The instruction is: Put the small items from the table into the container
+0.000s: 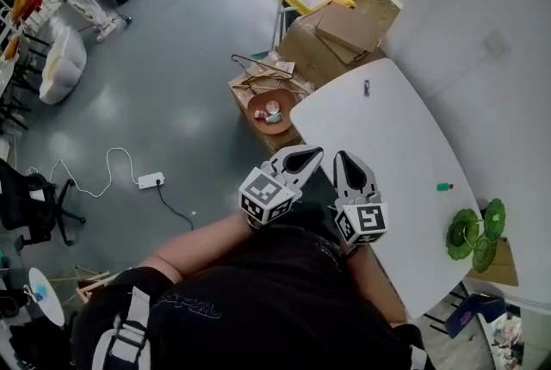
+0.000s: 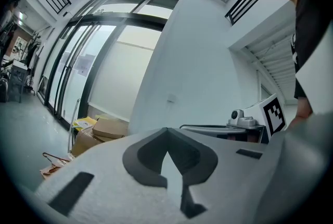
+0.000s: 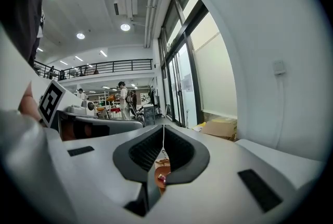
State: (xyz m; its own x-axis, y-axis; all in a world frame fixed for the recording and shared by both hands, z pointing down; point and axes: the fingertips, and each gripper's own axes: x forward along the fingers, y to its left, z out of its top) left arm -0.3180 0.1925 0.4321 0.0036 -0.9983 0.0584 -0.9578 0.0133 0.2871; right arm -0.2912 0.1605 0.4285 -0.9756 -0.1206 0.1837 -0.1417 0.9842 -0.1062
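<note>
Left gripper (image 1: 311, 156) and right gripper (image 1: 342, 160) hang side by side over the near left edge of a white table (image 1: 379, 136), each with its marker cube turned up toward the head camera. Both tools are empty: in each gripper's own view the two jaws are pressed together at the tips, with nothing caught between them.

Two small things lie on the tabletop, well apart from each other: a dark item (image 1: 366, 87) near the far edge and a green item (image 1: 444, 186) close to the right edge. Both sit well away from the grippers.

An orange-brown bowl (image 1: 273, 112) stands off the table altogether, on a cardboard box (image 1: 258, 132) just beyond the far left corner, and already holds a few small pale and pinkish pieces. It shows through the slit behind the right gripper's closed tips. A green ornament (image 1: 473, 231) sits by the table's near right corner.
</note>
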